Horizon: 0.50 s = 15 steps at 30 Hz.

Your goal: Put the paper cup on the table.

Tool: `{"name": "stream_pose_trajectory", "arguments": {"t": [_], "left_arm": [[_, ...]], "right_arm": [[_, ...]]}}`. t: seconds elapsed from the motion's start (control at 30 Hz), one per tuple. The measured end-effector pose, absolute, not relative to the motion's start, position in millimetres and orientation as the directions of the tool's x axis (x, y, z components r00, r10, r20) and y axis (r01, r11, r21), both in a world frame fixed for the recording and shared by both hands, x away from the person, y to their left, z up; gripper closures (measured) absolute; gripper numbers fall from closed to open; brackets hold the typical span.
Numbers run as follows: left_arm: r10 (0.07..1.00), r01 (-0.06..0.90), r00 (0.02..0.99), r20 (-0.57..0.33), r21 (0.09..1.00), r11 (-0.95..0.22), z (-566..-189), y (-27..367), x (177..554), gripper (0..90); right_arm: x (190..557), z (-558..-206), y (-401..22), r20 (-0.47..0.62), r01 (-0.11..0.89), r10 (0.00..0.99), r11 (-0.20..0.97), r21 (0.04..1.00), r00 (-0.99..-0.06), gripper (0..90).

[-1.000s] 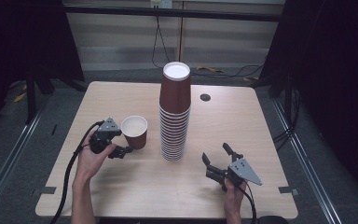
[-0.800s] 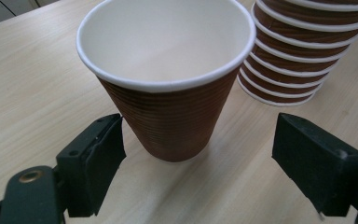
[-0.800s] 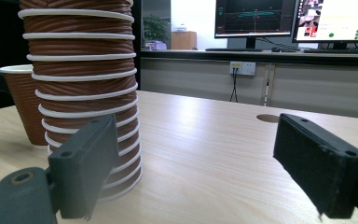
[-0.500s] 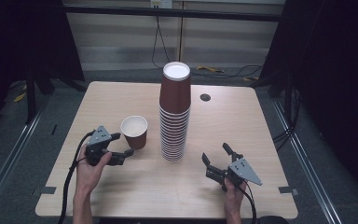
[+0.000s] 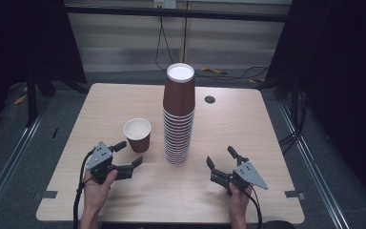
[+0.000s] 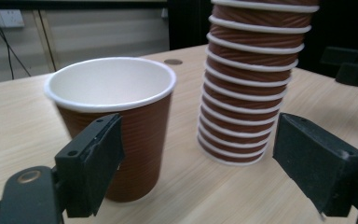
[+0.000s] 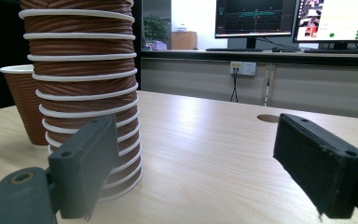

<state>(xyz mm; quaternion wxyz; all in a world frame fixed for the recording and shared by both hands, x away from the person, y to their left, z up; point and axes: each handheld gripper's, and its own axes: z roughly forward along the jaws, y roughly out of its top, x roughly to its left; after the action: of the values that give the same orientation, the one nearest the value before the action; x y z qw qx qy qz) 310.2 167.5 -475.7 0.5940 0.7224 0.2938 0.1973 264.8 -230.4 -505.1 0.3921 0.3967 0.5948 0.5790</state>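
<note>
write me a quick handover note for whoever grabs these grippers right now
Left gripper: open, holding nothing, just in front of the single cup, not touching it.
Right gripper: open, holding nothing, low over the table, right of the cup stack.
Done: one cup stands upright on its own, left of the stack, clear of it.
Left: the tall stack is untouched at centre; probably take off the next cup and set it down separately.

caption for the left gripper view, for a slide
Left gripper open and empty, facing a single cup beside the cup stack on the table.
</note>
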Motion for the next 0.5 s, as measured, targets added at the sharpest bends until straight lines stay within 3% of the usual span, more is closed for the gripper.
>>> {"name": "stream_pose_trajectory", "arguments": {"t": [0.07,0.33,0.5], "left_arm": [[0.673,0.166,0.739,-0.025,0.975,-0.145,-479,159,305,16.0],[0.670,0.164,0.739,-0.071,0.984,-0.077,-495,140,292,15.9],[0.695,0.136,0.718,-0.033,0.986,-0.095,-501,129,284,15.7]], "right_arm": [[265,-505,-230,-0.007,0.018,0.926,0.015,1.000,-0.378,13.4],[265,-505,-230,-0.007,0.018,0.926,0.015,1.000,-0.378,13.3],[265,-505,-230,-0.008,0.016,0.926,0.015,1.000,-0.378,13.3]]}}
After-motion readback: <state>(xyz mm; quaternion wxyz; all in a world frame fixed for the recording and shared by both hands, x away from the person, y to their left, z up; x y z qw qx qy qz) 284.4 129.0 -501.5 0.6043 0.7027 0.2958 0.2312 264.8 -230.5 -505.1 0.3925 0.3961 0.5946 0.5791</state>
